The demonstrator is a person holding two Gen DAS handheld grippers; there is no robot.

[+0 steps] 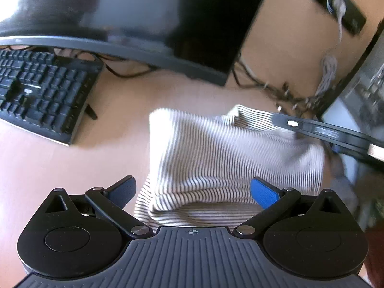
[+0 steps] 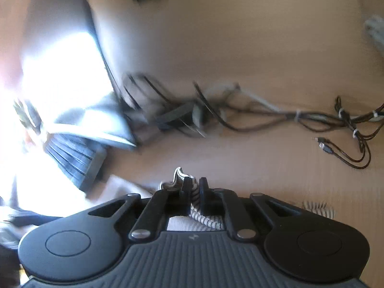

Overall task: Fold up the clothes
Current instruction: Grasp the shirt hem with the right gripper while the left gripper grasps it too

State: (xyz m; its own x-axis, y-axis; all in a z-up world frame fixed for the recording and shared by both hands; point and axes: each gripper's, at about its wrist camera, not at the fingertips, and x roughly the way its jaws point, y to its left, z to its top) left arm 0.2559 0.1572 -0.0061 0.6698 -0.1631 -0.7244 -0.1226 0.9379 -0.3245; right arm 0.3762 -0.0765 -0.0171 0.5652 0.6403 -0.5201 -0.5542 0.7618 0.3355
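A black-and-white striped garment (image 1: 216,158) lies partly folded on the wooden desk (image 1: 72,158). My left gripper (image 1: 192,189) is open, its blue-padded fingers (image 1: 264,192) spread wide over the garment's near edge, holding nothing. My right gripper (image 2: 194,189) is shut on a fold of the striped garment (image 2: 195,196), which bunches between its black fingers (image 2: 186,192) and spills under them. In the left wrist view the right gripper's dark body (image 1: 331,134) reaches in at the garment's far right corner.
A black keyboard (image 1: 40,93) sits at the left, a dark monitor (image 1: 124,9) behind it. A tangle of cables (image 2: 264,117) lies across the back of the desk. A laptop-like device (image 2: 91,124) stands left of the right gripper.
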